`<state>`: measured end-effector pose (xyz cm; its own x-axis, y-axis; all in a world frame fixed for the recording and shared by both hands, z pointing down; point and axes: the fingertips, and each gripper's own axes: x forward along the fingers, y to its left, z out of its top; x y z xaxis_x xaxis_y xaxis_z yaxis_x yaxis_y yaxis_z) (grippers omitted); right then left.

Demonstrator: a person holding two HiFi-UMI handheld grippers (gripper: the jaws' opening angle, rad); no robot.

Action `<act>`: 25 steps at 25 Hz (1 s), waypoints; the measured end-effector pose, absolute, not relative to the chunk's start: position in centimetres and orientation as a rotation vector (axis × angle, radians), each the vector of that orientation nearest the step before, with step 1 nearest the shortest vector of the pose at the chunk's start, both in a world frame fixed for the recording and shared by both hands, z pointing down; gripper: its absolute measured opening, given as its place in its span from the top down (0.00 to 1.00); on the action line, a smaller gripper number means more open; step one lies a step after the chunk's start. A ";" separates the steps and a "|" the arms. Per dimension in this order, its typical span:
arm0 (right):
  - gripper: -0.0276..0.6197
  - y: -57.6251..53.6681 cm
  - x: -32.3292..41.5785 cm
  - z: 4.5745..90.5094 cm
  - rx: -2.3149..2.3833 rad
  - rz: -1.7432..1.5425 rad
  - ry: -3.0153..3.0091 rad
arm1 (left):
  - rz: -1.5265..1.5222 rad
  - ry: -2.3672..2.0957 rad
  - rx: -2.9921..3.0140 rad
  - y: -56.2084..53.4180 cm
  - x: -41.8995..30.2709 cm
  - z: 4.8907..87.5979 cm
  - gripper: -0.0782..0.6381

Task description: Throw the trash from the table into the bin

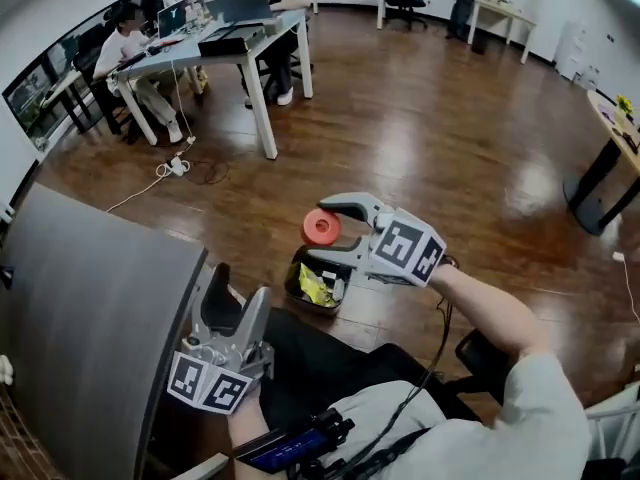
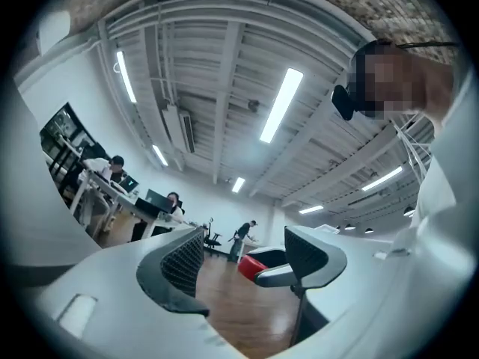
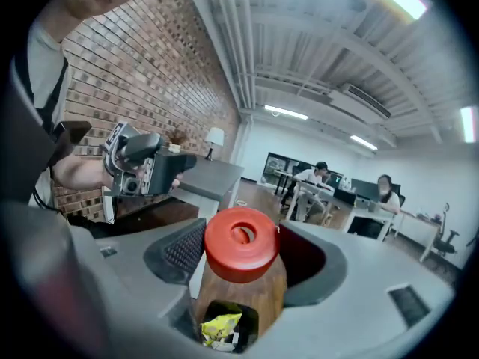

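Head view looks down on the right gripper (image 1: 326,230), reached out over the wooden floor (image 1: 430,138) with a red cap (image 1: 320,226) pinched between its two jaws. The cap is a round piece with a hole in its middle, and it hangs in the air just above and slightly behind the bin (image 1: 291,284). The bin is a small dark container standing on the floor, with a yellow wrapper (image 1: 315,288) lying inside it. The right gripper view confirms the grip: the cap sits squarely between the ribbed pads, which close on its sides, and the open mouth of the bin with the wrapper shows directly below it. The left gripper (image 1: 240,288) is held close to the person's body, beside the curved edge of the grey table (image 1: 90,308), with its jaws pointing away from the person. The left gripper view shows those jaws spread apart with nothing between them. Through the gap, well beyond, the red cap in the other gripper can be seen, and above it the ceiling lights. The two grippers are well apart, the left nearer the table and the right over the bin. In the background several people sit at a desk (image 1: 215,48) across the room.
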<state>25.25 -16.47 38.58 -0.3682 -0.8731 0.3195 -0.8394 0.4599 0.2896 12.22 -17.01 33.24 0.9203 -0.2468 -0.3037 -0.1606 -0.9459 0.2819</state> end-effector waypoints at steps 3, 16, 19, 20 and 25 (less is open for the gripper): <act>0.47 -16.7 29.0 43.0 1.467 0.025 -2.224 | -0.438 -0.247 2.798 -16.7 15.0 34.5 0.43; 0.47 -21.8 31.9 59.6 1.330 0.312 -2.091 | -0.326 -0.309 2.766 -18.3 16.1 37.0 0.43; 0.44 -22.8 32.4 60.9 1.348 0.365 -2.075 | -0.316 -0.318 2.760 -18.7 16.0 37.4 0.43; 0.44 -23.0 32.6 61.1 1.353 0.376 -2.070 | -0.315 -0.317 2.759 -18.7 16.1 37.5 0.43; 0.45 -22.8 32.7 59.1 1.392 0.376 -2.108 | -0.308 -0.309 2.756 -18.8 16.3 37.5 0.43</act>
<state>32.71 -22.79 59.07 -0.2878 -0.7427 0.6046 -0.9060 0.4157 0.0794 16.29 -18.82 37.48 0.9526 -0.2501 -0.1730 -0.1741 -0.9150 0.3640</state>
